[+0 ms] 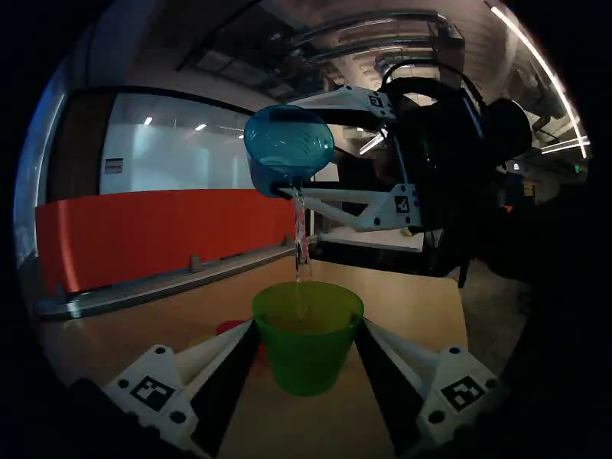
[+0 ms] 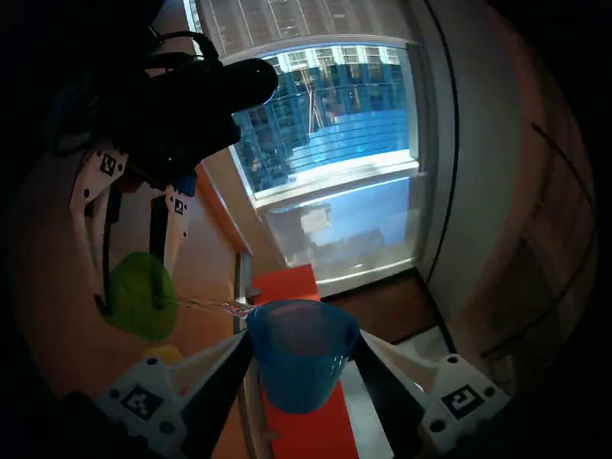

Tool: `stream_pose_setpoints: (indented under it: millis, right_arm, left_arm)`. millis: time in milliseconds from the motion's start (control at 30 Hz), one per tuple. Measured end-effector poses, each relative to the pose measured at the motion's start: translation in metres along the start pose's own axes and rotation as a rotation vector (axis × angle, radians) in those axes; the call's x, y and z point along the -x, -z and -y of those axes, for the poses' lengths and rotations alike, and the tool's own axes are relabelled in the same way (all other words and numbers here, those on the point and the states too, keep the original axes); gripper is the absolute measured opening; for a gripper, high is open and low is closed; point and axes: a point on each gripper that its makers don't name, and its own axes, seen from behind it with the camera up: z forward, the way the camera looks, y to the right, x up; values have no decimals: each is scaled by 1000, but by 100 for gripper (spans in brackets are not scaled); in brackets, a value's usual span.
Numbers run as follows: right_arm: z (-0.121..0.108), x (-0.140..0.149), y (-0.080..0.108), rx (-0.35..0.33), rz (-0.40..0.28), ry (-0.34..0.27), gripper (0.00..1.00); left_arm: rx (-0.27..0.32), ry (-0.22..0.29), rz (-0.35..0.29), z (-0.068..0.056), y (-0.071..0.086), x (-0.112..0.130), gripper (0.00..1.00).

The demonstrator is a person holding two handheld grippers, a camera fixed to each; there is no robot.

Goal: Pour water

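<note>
Right gripper (image 2: pixel 301 336) is clamping the blue cup (image 2: pixel 298 363) with both fingers, closed down to cup width, and tipping it up high. Left gripper (image 1: pixel 306 325) is gripping the green cup (image 1: pixel 307 348) the same way, upright, low at the wooden table (image 1: pixel 413 298); can't tell if it's resting on it.

Pour step is running: a thin water stream (image 1: pixel 300 237) is dropping from the blue lip into the green mouth, landing near centre. Fill level: can't tell.

Next move, my read: it's calling for a steady tilt with the lip lined up over the green rim, then rolling the blue cup back upright as the level is nearing the top.

Risk: the stream is falling a fair way, so any drift means spilling onto the table.

A small red object (image 1: pixel 229 327) is sitting just far-left of the green cup, with something yellow (image 2: pixel 162 354) near it. Neither is blocking the stream.
</note>
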Motion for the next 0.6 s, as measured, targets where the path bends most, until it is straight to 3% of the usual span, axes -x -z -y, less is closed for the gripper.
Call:
stream_pose_setpoints:
  millis: [600]
  right_arm:
    - [-7, -4, -2, 7, 1, 90, 90]
  left_arm:
    - [8, 0, -5, -2, -1, -4, 84]
